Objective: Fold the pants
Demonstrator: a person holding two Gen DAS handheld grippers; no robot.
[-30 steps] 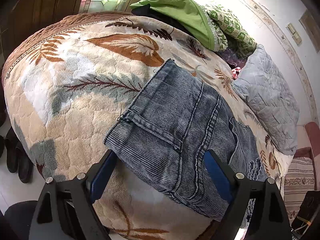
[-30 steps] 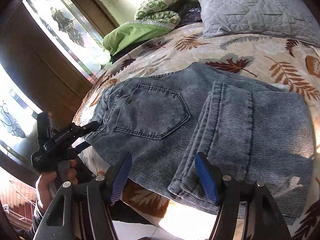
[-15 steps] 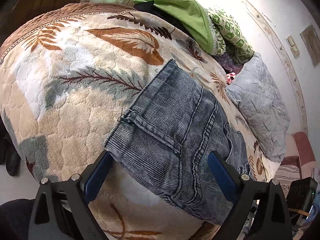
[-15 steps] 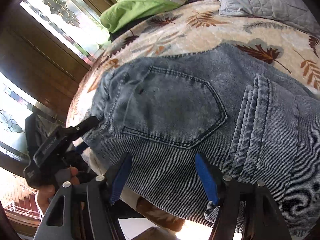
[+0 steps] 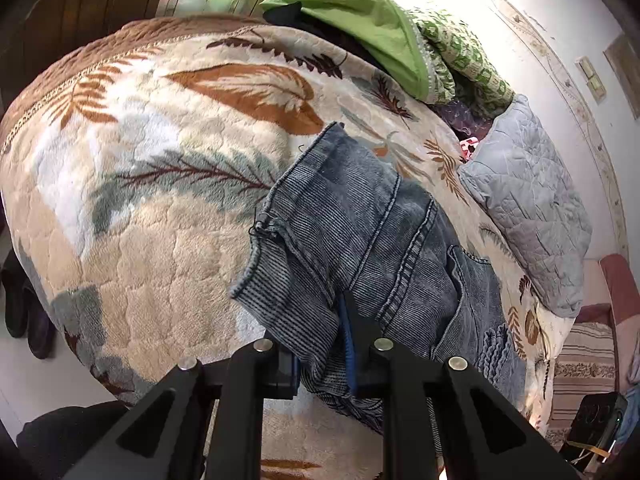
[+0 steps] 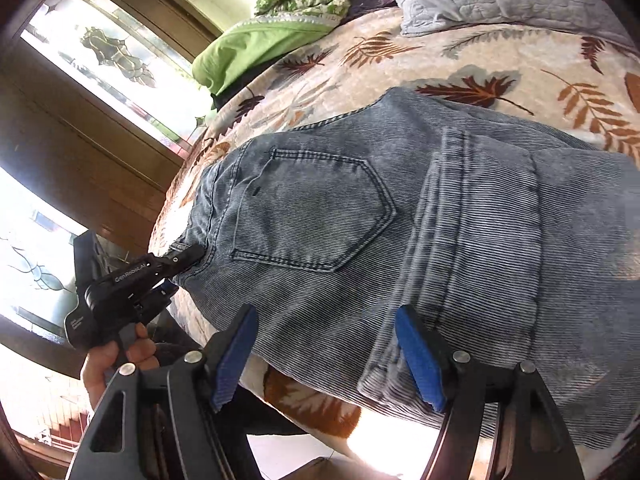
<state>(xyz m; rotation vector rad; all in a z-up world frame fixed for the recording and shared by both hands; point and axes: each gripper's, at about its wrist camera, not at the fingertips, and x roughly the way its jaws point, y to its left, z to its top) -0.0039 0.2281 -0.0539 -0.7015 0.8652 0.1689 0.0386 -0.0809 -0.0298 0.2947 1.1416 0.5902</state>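
Note:
Faded blue jeans (image 5: 372, 240) lie folded on a leaf-patterned blanket (image 5: 152, 184) on the bed. In the right wrist view the jeans (image 6: 400, 248) show a back pocket, with a folded leg lying over the right part. My left gripper (image 5: 320, 356) is shut on the jeans' near waistband corner, the denim bunched between its blue pads. It also shows in the right wrist view (image 6: 184, 260), held by a hand at the jeans' left edge. My right gripper (image 6: 324, 360) is open, its blue pads spread over the jeans' near edge.
A green cloth (image 5: 368, 20), a green-patterned fabric (image 5: 464, 60) and a grey quilted pillow (image 5: 528, 208) lie at the bed's far side. Dark shoes (image 5: 24, 304) stand on the floor at left. Wooden doors with glass panes (image 6: 104, 56) stand beyond the bed.
My left gripper has closed on the jeans' waistband corner, which was lying free between its open fingers before. The right gripper stayed open and shifted over the near edge.

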